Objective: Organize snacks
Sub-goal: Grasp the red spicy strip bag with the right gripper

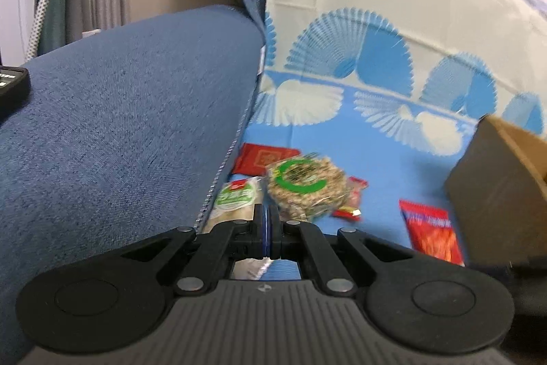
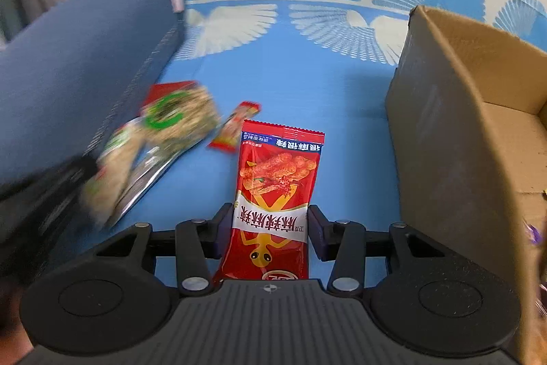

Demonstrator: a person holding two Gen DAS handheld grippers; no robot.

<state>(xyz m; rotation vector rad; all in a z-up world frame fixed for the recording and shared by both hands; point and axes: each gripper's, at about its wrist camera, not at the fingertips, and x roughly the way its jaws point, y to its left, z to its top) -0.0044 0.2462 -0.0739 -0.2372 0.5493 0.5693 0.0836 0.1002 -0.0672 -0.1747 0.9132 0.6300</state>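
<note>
My left gripper (image 1: 268, 221) is shut, with a strip of silvery wrapper showing just behind its fingers. That strip belongs to the grain cake packet (image 1: 304, 187) with a green ring label, which looks blurred and tilted in the right wrist view (image 2: 171, 122). My right gripper (image 2: 270, 228) straddles the red spicy snack packet (image 2: 277, 180), and its pads touch both long edges of the packet. The same red packet (image 1: 430, 231) lies on the blue cloth beside the cardboard box (image 2: 454, 132).
A small red sachet (image 2: 236, 125) and a flat dark red packet (image 1: 263, 158) lie on the patterned cloth (image 2: 307, 84). A blue sofa armrest (image 1: 119, 125) rises at the left, with a black device (image 1: 10, 84) on it. The box (image 1: 495, 194) stands open at the right.
</note>
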